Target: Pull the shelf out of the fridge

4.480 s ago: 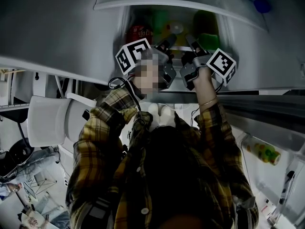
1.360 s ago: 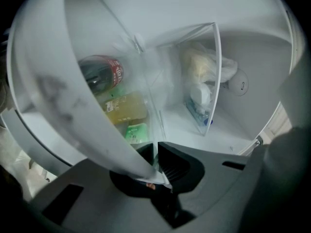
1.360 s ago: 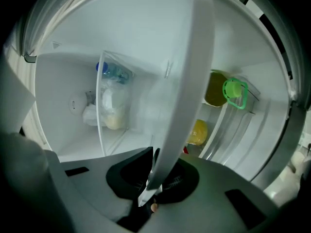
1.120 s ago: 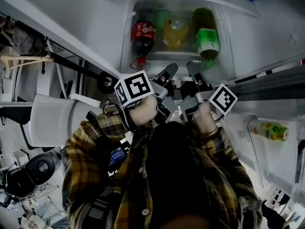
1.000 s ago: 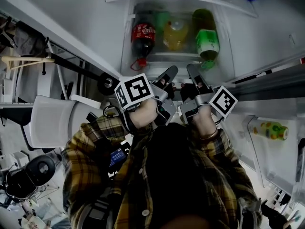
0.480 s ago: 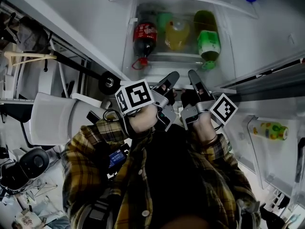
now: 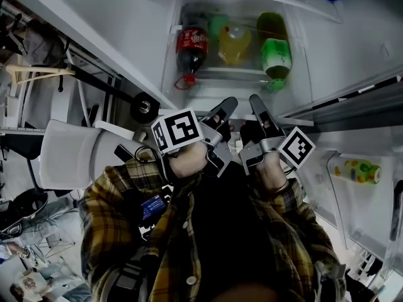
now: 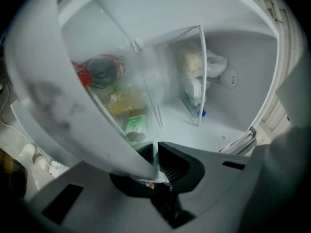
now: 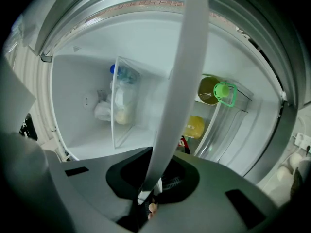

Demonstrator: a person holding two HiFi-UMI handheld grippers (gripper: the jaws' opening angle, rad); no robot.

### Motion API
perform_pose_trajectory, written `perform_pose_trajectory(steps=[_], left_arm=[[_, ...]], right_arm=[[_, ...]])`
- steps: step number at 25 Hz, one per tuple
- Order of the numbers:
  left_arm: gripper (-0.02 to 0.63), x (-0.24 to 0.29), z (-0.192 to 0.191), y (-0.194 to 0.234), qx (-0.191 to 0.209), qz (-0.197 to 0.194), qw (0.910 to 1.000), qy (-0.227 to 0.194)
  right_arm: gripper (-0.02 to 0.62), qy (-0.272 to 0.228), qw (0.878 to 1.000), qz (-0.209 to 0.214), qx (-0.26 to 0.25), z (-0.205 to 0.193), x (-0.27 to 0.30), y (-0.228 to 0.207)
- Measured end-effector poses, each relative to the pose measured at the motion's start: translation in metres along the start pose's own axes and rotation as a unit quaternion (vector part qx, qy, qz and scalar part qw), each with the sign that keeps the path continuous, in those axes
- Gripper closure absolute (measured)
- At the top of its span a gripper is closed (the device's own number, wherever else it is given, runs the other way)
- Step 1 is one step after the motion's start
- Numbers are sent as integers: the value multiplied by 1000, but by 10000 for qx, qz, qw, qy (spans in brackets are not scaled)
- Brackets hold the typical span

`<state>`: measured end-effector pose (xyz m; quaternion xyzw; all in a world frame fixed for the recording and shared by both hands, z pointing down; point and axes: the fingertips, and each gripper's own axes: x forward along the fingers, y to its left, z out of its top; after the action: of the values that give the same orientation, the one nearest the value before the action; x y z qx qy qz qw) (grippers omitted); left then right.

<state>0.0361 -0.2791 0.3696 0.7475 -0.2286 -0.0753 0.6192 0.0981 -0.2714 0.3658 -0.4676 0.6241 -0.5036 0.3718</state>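
The fridge's glass shelf [image 7: 295, 119] has a white front trim [image 8: 58, 81], and both grippers hold that trim. In the head view my left gripper [image 7: 225, 106] and right gripper [image 7: 258, 104] sit side by side at the shelf's front edge, just in front of the open fridge. My left gripper [image 8: 154, 152] is shut on the trim, which runs up and left from the jaws. My right gripper [image 9: 156, 177] is shut on the same trim [image 9: 187, 57], which runs straight up the view. Below the glass lie a cola bottle [image 7: 191, 46], a yellow bottle [image 7: 233, 43] and a green bottle [image 7: 275, 52].
A clear bin [image 8: 194, 81] with bagged food stands deeper in the fridge. The open fridge door [image 7: 371, 200] with a small bottle [image 7: 356, 170] is at the right. A white chair [image 7: 69, 156] and floor clutter are at the left. The person's plaid-sleeved arms fill the lower middle.
Both grippers have drawn back a little from the fridge toward the person, with the shelf's front edge still clamped in them. The jaws have stayed as they were.
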Motion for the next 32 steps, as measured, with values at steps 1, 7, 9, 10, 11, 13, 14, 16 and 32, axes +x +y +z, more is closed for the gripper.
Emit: perform_pose_trajectory(steps=[1,7,9,10,11,13,14,16,32], left_arm=[[565,-1,-1,-1,-31,-17,10000,-1],[565,-7,0,3,264,91,9996,19],[565,-9,0,4,344,133,9993,26],[565,-10,0,4,358,141,9993,29],[565,-11,-1,4,361,144,9992,31],[565,-11,-1,4,346,143,9993,36],[565,-11,-2,4,310,123,9994,36],[565,-10,-5,1,145,30,9999,24],[565,-17,-7,4,390,104,9992,45]], right_arm=[[558,2,10000,9,-3,-1,-1,0],[558,10,9999,106,48,-5,-4,2],[558,15,9999,117,51,-6,-5,2],[558,14,9999,124,54,-6,-6,3],[558,10,9999,132,59,-7,-6,3],[558,0,9999,128,72,-7,-7,3],[558,-5,9999,121,76,-7,-8,3],[558,-18,9999,120,99,-8,-8,3],[558,-48,9998,161,77,-12,-13,4]])
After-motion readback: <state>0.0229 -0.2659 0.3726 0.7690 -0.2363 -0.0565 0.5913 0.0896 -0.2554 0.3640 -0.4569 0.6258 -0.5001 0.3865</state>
